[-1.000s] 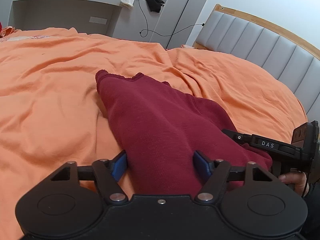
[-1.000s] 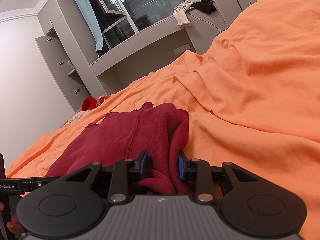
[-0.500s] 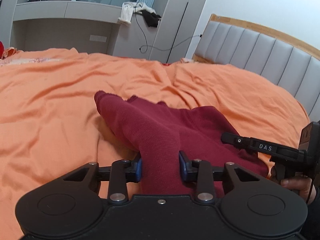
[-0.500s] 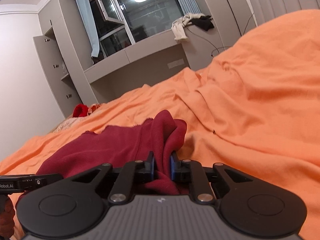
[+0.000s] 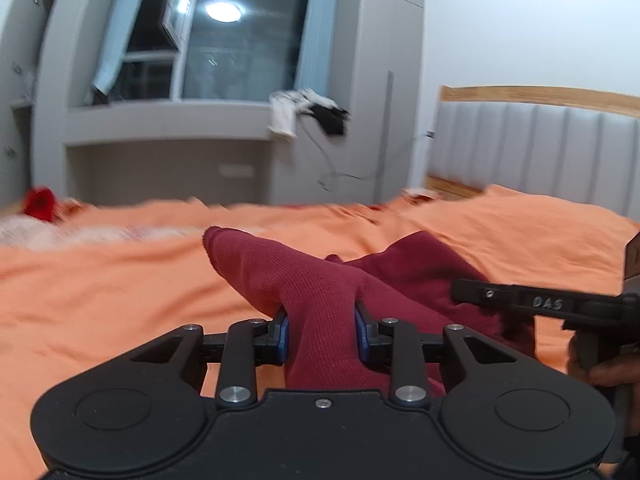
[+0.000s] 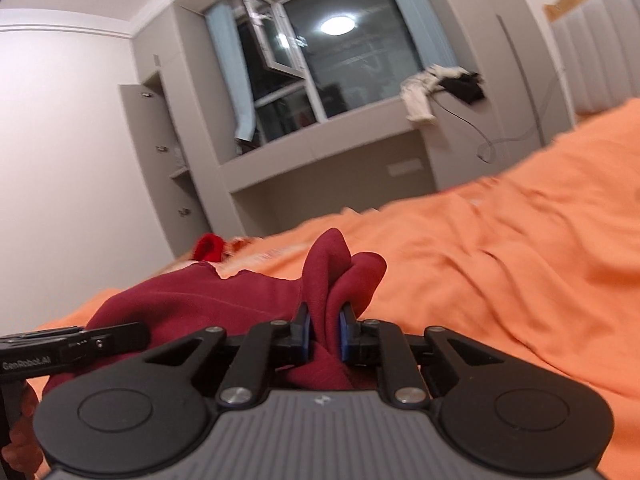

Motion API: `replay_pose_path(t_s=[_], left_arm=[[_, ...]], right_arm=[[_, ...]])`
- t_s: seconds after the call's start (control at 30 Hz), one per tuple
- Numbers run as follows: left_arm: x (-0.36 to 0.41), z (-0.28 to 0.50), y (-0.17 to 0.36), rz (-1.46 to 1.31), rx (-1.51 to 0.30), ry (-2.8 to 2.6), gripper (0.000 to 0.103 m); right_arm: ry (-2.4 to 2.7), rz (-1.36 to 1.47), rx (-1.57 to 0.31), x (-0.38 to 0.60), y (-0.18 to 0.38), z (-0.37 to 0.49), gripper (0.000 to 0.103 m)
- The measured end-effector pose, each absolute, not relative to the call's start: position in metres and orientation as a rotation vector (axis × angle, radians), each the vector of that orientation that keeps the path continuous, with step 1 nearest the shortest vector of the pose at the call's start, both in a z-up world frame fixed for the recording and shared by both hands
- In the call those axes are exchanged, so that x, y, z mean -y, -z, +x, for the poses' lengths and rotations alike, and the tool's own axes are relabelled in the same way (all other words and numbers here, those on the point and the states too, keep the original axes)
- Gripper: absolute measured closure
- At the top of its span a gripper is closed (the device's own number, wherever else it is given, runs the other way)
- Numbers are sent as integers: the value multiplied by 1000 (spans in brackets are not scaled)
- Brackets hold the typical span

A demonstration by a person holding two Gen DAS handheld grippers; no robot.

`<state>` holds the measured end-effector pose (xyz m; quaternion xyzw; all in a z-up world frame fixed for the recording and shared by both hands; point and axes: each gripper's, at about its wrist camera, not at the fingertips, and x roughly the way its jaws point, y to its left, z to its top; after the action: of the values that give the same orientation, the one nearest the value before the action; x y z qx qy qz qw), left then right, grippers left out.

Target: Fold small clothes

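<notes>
1. Both views are tipping upward since a second ago: the window and grey cabinets now fill the upper half of each frame, where earlier the orange bed filled most of it.
2. Left gripper jaws are narrowing from the wide spread of a second ago; they are now pinching a thick fold of the maroon garment at lower centre of the left view.
3. Right gripper jaws are nearly together, clamping a bunched ridge of the maroon garment that is standing up above them at centre of the right view.
4. Rest of the garment is draping between the two grippers and lying on the orange bedspread, mid-frame in both views.
5. Right gripper is also showing at the right edge of the left view, a hand gripping its handle.
6. Padded grey headboard is sitting at right in the left view.
7. White and black clothes are hanging off the ledge below the window.
8. Red item is lying at the bed's far end.
</notes>
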<state>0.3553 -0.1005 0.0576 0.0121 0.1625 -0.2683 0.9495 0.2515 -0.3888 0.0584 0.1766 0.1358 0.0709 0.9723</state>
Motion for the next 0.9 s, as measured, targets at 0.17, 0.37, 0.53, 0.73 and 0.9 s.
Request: replay_pose_path(t_s=[0.17, 0.37, 0.53, 0.73, 0.9], left_arm=[[73, 372, -65, 28, -281, 457, 70], [71, 412, -49, 63, -205, 461, 70], [89, 455, -11, 113, -411, 418, 68], [93, 461, -4, 141, -481, 374, 62], [100, 452, -3, 208, -473, 338, 56]], right_arm=[[-226, 315, -250, 355, -70, 290, 88], [-222, 288, -220, 332, -70, 334, 88], [-174, 274, -303, 335, -42, 373, 88], [-118, 380, -490, 363, 0, 402, 87], [-106, 395, -515, 370, 6, 398, 76]])
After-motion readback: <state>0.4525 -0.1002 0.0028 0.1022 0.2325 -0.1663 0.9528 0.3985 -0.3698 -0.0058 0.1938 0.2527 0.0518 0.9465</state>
